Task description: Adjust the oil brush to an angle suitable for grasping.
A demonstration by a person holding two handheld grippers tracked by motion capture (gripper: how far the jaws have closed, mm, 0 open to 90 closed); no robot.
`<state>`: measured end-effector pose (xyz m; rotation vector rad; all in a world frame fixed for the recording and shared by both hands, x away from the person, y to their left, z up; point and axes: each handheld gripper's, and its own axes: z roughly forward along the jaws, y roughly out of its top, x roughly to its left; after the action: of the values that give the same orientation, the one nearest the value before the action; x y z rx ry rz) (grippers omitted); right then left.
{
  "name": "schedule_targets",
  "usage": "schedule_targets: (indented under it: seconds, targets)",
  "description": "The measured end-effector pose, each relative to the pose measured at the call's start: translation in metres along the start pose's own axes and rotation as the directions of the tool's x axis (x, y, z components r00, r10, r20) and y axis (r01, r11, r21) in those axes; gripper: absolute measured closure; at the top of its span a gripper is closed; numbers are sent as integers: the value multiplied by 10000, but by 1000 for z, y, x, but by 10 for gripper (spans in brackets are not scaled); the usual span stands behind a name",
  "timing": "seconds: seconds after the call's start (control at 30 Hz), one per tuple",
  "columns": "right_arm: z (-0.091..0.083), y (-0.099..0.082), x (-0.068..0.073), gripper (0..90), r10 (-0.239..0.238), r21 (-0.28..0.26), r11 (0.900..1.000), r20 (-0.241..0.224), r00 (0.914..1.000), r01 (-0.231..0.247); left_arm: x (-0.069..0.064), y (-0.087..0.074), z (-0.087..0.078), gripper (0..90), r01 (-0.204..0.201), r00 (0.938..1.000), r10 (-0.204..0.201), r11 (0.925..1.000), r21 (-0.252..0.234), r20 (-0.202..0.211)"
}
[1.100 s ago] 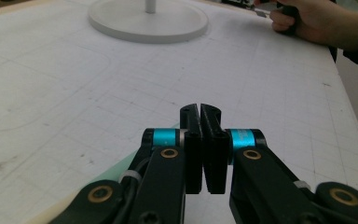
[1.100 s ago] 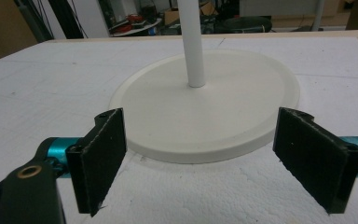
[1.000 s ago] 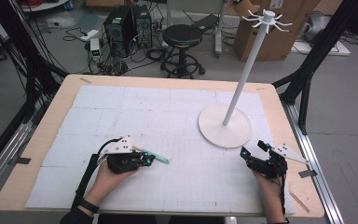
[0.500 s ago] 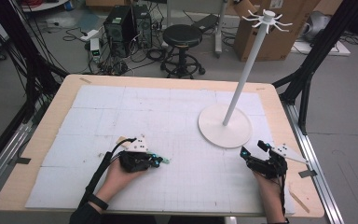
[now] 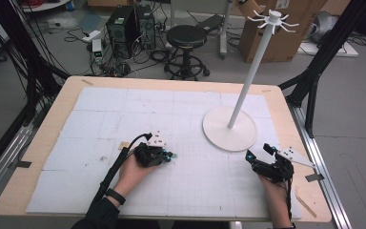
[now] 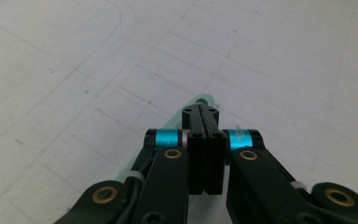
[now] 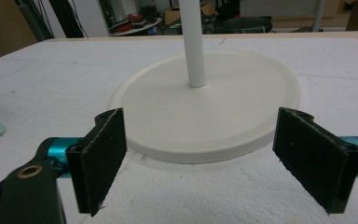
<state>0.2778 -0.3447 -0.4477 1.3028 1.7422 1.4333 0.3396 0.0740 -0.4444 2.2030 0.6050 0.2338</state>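
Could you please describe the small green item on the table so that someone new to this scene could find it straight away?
Start at the white foam-covered table and find the tall white stand on its round base. Look to the near left, where the left gripper lies low in the person's hand. The thin mint-green strip pokes out past its closed jaws, the table's one pale green thing.

Green strip (image 6: 192,105): mostly hidden beneath the closed left claw (image 6: 200,112). White pole (image 7: 190,42) ahead of the right claw: top cut off.
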Motion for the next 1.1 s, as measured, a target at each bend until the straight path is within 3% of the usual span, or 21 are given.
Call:
schedule_targets:
  seconds: [0.27, 0.37, 0.63, 0.83, 0.9, 0.97, 1.0, 1.07, 1.1]
  targets:
    - [0, 0, -1, 166, -15, -7, 10000, 1, 10000, 15, 16, 12, 12, 899, 290, 9960, -285, 9996, 45, -844]
    - [0, 0, -1, 166, -5, -4, 10000, 2, 10000, 5, 25, 15, 16, 899, 528, 9911, -530, 9986, -56, -1219]
    - [0, 0, 0, 166, 7, 13, 10000, 15, 10000, -7, 38, 20, 19, 899, 801, 9820, -778, 9968, 68, -1724]
    - [1, 0, -1, 167, 23, 55, 10000, -45, 10000, -23, 44, 19, 18, 897, 990, 9808, -1003, 9950, -160, -1673]
    - [0, 0, -1, 167, 8, 31, 10000, -28, 10000, -8, 46, 19, 11, 848, 1079, 9797, -1150, 9928, -515, -1643]
    - [0, 0, -1, 167, -52, -33, 10000, -21, 10000, 51, 45, 21, -2, 735, 1123, 9773, -1297, 9876, -1096, -1674]
    - [0, 0, -1, 167, -52, -33, 10000, -21, 10000, 51, 45, 21, -10, 735, 1038, 9768, -1266, 9853, -1355, -1725]
    - [0, 0, -1, 166, -3, -33, 10000, -22, 10000, 3, 45, 19, -28, 582, 977, 9787, -1297, 9761, -1943, -1593]
    - [0, 0, -1, 166, -3, -33, 10000, -22, 10000, 3, 46, 17, -38, 582, 969, 9800, -1319, 9704, -2214, -1492]
